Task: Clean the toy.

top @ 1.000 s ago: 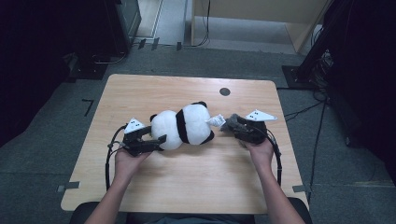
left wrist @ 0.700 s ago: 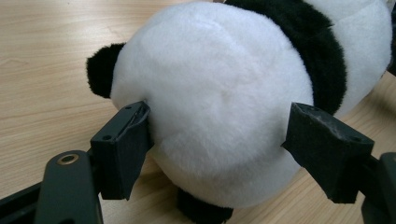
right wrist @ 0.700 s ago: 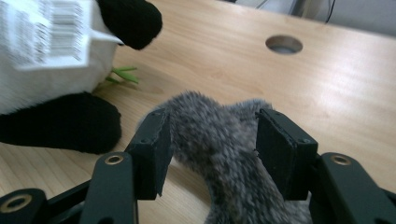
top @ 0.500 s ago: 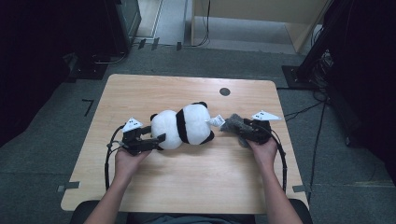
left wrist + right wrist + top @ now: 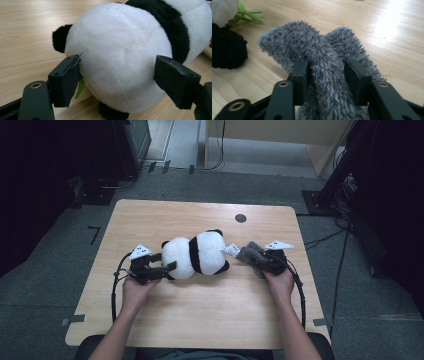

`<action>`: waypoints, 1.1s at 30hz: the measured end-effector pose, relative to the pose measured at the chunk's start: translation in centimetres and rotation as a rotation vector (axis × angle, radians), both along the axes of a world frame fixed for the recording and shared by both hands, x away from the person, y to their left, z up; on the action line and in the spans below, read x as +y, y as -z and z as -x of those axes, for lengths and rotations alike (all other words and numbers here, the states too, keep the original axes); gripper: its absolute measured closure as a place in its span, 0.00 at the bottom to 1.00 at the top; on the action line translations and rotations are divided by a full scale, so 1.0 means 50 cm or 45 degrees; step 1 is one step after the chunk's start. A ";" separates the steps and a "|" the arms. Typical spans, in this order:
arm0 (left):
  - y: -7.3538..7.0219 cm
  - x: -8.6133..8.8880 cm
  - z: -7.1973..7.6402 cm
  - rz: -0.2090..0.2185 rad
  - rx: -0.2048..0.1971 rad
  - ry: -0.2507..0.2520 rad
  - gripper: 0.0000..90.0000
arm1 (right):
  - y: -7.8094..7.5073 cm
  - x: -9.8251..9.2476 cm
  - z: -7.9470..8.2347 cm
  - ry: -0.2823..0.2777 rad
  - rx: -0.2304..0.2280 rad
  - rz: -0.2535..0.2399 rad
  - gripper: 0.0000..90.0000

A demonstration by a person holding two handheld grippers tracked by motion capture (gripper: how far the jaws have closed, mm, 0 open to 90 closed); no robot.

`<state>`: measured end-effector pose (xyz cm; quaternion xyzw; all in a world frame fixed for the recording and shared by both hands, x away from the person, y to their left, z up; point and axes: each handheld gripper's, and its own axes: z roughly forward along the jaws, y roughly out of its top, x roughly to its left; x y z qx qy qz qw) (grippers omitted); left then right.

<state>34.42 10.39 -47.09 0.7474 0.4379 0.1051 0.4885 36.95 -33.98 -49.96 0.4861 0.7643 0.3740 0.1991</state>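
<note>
Panda and sock, one of each, mid-table

Black-and-white plush panda (image 5: 197,255) lies lengthwise left to right on the wooden table (image 5: 200,315). Left gripper (image 5: 117,75) jaws spread wide, hugging its round white end. Right gripper (image 5: 325,75) has just been closing and now pinches the fuzzy grey sock (image 5: 324,57) beside the panda's other end.

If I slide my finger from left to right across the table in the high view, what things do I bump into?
Left gripper → toy panda → white tag → grey fuzzy cloth → right gripper, whose jaws have just been closing with the cloth between them.
</note>
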 end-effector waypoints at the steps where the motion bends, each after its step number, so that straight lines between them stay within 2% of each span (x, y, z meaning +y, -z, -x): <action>1: 0.001 0.000 -0.001 0.001 0.001 0.003 0.23 | 0.002 0.001 0.000 0.003 0.005 0.006 0.67; 5: 0.002 -0.002 -0.004 -0.001 0.007 0.007 0.22 | 0.006 0.004 0.000 0.016 0.019 0.068 0.81; 9: 0.003 -0.001 -0.004 -0.004 0.004 0.008 0.22 | 0.001 0.012 0.005 0.025 0.004 0.089 0.86; 12: 0.003 -0.002 -0.004 -0.003 0.005 0.010 0.22 | -0.006 0.013 0.007 0.033 0.004 0.072 0.86; 15: 0.003 -0.001 -0.004 -0.002 0.006 0.010 0.22 | -0.015 0.011 0.007 0.042 0.008 0.010 0.86; 18: 0.001 -0.002 -0.003 -0.004 0.011 0.010 0.22 | -0.025 0.011 0.009 0.045 0.013 -0.020 0.86; 27: 0.002 -0.003 -0.003 -0.005 0.022 0.015 0.22 | -0.083 0.026 0.010 0.003 -0.014 -0.035 0.86; 29: 0.003 -0.004 -0.003 -0.009 0.023 0.018 0.22 | -0.096 0.028 0.007 -0.008 0.002 -0.039 0.86; 33: 0.003 -0.004 -0.003 -0.013 0.023 0.017 0.21 | -0.119 0.032 0.004 -0.024 0.000 -0.059 0.86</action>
